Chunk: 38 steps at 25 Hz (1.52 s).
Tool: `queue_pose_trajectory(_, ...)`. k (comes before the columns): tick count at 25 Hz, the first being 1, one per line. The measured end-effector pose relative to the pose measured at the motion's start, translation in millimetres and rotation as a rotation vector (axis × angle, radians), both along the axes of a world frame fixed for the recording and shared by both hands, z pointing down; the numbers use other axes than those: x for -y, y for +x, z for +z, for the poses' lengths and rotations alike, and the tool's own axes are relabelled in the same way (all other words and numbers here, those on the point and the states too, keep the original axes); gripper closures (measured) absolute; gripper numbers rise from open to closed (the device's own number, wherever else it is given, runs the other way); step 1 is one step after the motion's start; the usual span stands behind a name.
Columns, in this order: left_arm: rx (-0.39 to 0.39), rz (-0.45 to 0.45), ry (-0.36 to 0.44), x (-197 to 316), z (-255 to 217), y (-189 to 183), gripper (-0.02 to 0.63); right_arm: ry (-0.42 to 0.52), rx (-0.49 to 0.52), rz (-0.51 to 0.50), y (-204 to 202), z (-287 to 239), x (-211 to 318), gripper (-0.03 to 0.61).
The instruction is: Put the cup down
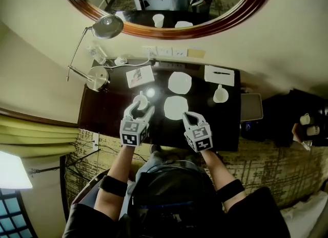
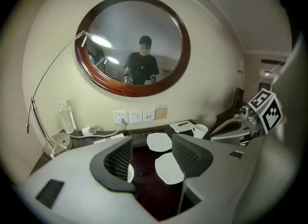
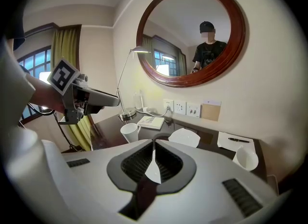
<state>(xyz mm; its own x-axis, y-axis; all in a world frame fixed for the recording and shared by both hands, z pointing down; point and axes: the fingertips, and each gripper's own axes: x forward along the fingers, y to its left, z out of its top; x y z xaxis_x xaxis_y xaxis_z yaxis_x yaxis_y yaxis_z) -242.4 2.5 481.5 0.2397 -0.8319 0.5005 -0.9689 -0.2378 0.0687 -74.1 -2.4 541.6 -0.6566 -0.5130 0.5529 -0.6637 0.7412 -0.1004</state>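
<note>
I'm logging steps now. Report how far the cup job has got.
Done: the cup stands upright on the desk, free of both grippers. In hand: nothing; the left gripper is open and empty, the right gripper shut on nothing. Left: seemingly only drawing back.

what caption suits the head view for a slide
Open left tool and shut right tool above a dark desk with saucers and cups

Cream wall (image 1: 287, 42) w/ oval wood-framed mirror (image 2: 106, 35) above dark table (image 1: 102, 114), wall sockets (image 2: 134, 116) btwn them, chrome arm lamp (image 1: 107, 27) at left, yellow-green curtains (image 1: 36, 129) by window (image 3: 36, 64), patterned carpet (image 1: 266, 165).
</note>
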Motion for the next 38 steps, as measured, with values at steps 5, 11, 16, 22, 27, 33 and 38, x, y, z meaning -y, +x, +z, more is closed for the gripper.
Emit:
queue_pose_trajectory(5, -0.053, 0.010, -0.011, -16.7, -8.1, 19.7, 0.453, -0.001, 0.000, -0.004, 12.1, -5.8, -3.3, 0.548)
queue_pose_trajectory(11, -0.043, 0.016, -0.040, -34.8, -3.4, 36.3, 0.576, -0.026, -0.008, 0.007, 23.6, -1.5, -9.3, 0.548)
queue_pose_trajectory(16, -0.091, 0.006, -0.067, -47.7, 4.3, 46.8, 0.626, -0.057, -0.026, -0.002, 23.8, -5.9, -23.6, 0.548)
queue_pose_trajectory(22, -0.081, 0.012, -0.096, -56.2, 16.0, 48.9, 0.627, -0.058, -0.036, 0.001, 25.0, -2.7, -32.8, 0.548)
queue_pose_trajectory(27, -0.085, 0.021, -0.111, -61.9, 21.1, 52.8, 0.629, -0.060, -0.045, 0.010, 31.5, 0.3, -35.0, 0.548)
queue_pose_trajectory(33, -0.086, 0.024, -0.102, -59.0, 18.5, 55.6, 0.627, -0.050, -0.060, 0.036, 39.5, 9.0, -30.2, 0.548)
queue_pose_trajectory(38, -0.065, 0.092, -0.094, -56.9, 17.1, 74.7, 0.627, -0.071, -0.087, 0.038, 43.9, 11.0, -27.5, 0.546)
